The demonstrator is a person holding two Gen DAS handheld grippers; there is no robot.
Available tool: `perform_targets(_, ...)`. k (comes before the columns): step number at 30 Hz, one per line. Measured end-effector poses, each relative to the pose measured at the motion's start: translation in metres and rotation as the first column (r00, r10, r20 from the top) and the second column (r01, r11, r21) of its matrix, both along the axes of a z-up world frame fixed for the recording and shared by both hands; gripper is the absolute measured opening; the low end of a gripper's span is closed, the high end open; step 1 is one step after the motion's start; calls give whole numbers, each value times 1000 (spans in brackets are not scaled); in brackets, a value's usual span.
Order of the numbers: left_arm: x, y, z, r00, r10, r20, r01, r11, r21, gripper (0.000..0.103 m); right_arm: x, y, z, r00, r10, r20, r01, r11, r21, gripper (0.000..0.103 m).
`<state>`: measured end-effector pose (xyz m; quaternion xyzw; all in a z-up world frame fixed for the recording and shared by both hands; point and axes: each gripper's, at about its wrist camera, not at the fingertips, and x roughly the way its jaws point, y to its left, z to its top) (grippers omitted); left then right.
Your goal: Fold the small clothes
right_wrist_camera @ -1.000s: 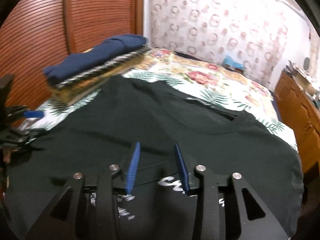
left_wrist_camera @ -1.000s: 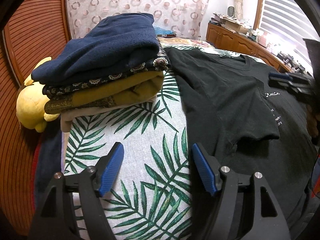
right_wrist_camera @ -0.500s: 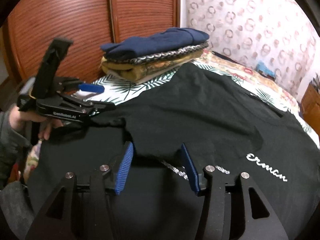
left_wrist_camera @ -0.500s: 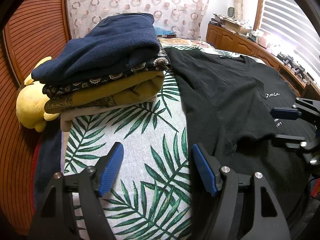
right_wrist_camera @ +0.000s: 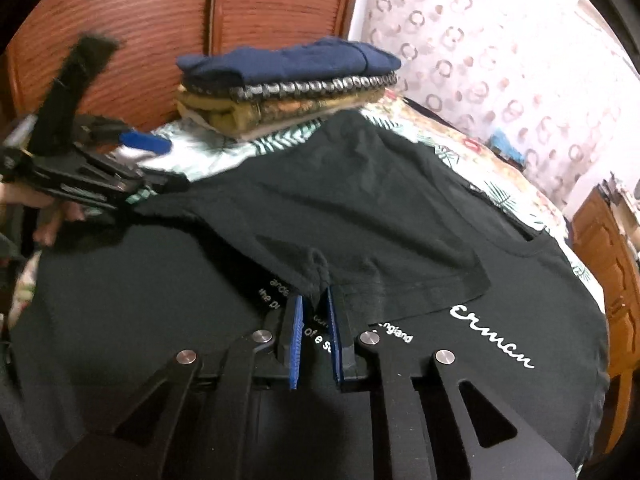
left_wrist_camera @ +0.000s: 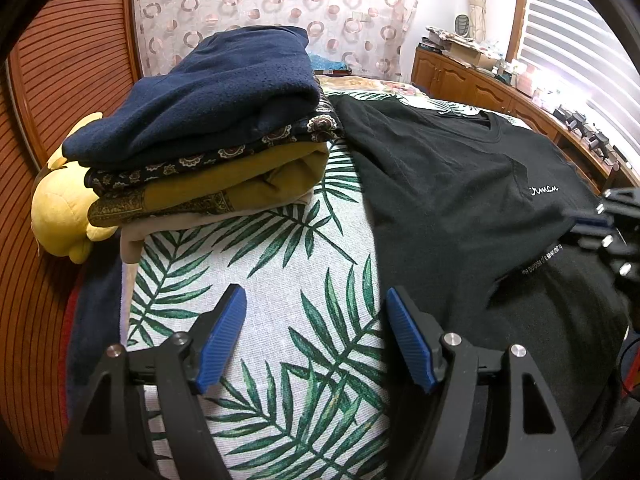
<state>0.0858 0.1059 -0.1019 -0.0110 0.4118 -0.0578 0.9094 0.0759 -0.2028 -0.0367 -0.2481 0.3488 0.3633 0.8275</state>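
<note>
Pinching a bunched fold of the black T-shirt (right_wrist_camera: 360,216), the right claw (right_wrist_camera: 314,308) has just been closing, and its blue pads now stand narrow with the sleeve hem gathered between them. Beyond that claw the shirt lies spread on the bed, its long axis running away and to the right, the neckline at the far right end and the white script lettering (right_wrist_camera: 492,338) just right of the pads. One sleeve is folded in over the chest, its edge crossing right in front of the claw.

The left claw (left_wrist_camera: 314,340) stands wide, nothing between its pads, hovering over bare bedspread (left_wrist_camera: 260,264) printed with green palm leaves; the shirt's edge lies just to its right. Ahead and left of it sits a stack of folded clothes (left_wrist_camera: 208,136), navy on top, patterned and mustard layers beneath, with a yellow plush toy (left_wrist_camera: 60,216) touching the stack's left side.

Behind the bed are a slatted wooden wall (right_wrist_camera: 160,20), a curtain with ring motifs (left_wrist_camera: 280,0), a wooden cabinet (left_wrist_camera: 460,76) and bright window blinds (left_wrist_camera: 580,40).
</note>
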Motion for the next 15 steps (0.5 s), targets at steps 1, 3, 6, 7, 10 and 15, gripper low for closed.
perform_targets(1, 0, -1, 0, 1000, -2, 0, 2, 1000, -1, 74, -2, -3, 7, 1000, -1, 12, 1, 1000, 10, 8)
perform_targets(3, 0, -2, 0, 1000, -5, -1, 5, 1000, -2, 75, -4, -7, 19, 1000, -2, 21, 2, 1000, 29, 8)
perform_targets(6, 1, -2, 0, 1000, -4, -2, 4, 1000, -1, 75, -9, -12, 27, 1000, 12, 11, -12, 1000, 19, 28)
perform_targets(7, 1, -2, 0, 1000, -5, -2, 5, 1000, -2, 75, -9, -13, 26, 1000, 18, 1, -18, 1000, 13, 34)
perform_targets(10, 1, -2, 0, 1000, -5, -1, 5, 1000, -2, 76, -11, -21, 22, 1000, 9, 2, -8, 1000, -5, 42)
perform_targets(15, 0, -1, 0, 1000, -4, -1, 4, 1000, -2, 76, -5, -50, 14, 998, -58, -13, 58, 998, 19, 49)
